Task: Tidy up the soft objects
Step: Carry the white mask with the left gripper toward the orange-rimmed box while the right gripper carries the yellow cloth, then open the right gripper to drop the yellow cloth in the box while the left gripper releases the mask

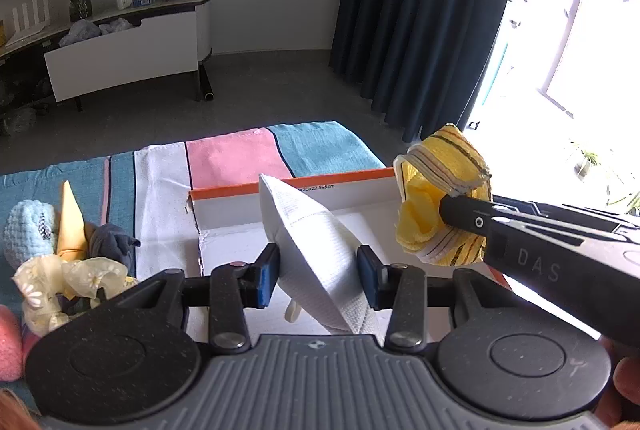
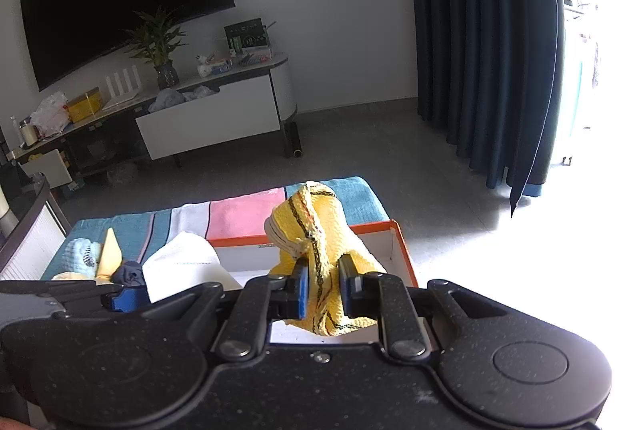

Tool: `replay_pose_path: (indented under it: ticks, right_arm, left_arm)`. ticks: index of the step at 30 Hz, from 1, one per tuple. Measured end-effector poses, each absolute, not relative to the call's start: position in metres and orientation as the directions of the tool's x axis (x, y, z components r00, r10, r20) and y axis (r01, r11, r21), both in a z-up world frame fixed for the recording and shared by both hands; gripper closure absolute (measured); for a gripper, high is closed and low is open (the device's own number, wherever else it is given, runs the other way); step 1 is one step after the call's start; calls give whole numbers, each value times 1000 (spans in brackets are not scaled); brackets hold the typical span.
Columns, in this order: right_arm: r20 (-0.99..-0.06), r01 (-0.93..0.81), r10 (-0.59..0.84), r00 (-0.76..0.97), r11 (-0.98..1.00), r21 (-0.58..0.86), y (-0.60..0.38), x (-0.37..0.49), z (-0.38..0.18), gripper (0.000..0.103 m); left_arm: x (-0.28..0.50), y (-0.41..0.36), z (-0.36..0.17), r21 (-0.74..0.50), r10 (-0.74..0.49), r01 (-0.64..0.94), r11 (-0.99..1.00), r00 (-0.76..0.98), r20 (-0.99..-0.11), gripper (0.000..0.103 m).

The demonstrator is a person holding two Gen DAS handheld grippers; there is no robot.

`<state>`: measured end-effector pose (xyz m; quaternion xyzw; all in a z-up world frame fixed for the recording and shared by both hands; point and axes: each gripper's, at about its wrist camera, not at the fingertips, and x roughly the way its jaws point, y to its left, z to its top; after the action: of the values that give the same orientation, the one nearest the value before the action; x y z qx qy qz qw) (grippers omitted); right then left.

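Note:
My left gripper (image 1: 318, 276) is shut on a folded white face mask (image 1: 316, 242), held over the open white box with an orange rim (image 1: 280, 188). My right gripper (image 2: 324, 290) is shut on a yellow cloth with dark stripes (image 2: 316, 230), also above the box (image 2: 376, 226). In the left wrist view the right gripper's black finger (image 1: 472, 218) comes in from the right, pinching the yellow cloth (image 1: 444, 186). The white mask (image 2: 180, 262) and the left gripper's blue pad (image 2: 128, 300) show at the left of the right wrist view.
A striped blue, white and pink cloth (image 1: 236, 158) covers the table. A heap of soft things lies to the left: a light-blue knit piece (image 1: 28, 230), a yellow cone-shaped cloth (image 1: 70, 222), a dark grey cloth (image 1: 114, 240), a floral scrunchie (image 1: 64, 282), a pink sponge (image 1: 8, 346).

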<state>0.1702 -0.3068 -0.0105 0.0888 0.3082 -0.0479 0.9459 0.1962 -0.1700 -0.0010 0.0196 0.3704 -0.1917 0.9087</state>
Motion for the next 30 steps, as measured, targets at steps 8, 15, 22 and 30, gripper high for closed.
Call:
replay_pose_path:
  ticks: [8, 15, 22, 30]
  right_arm:
    - [-606, 146, -40, 795, 981, 126, -308, 185, -17, 82]
    - [-601, 141, -39, 798, 982, 123, -306, 194, -23, 45]
    - [-563, 163, -51, 825, 975, 151, -316, 185, -16, 36]
    - [-529, 187, -80, 845, 971, 151, -321, 166, -3, 36]
  left_arm:
    - [208, -171, -7, -117, -340, 365, 924, 639, -690, 60]
    - [216, -172, -13, -125, -345, 366, 922, 630, -696, 60]
    - [219, -175, -19, -146, -366, 380, 913, 612, -701, 60]
    - [218, -185, -25, -231, -467, 437, 869, 573, -673, 21]
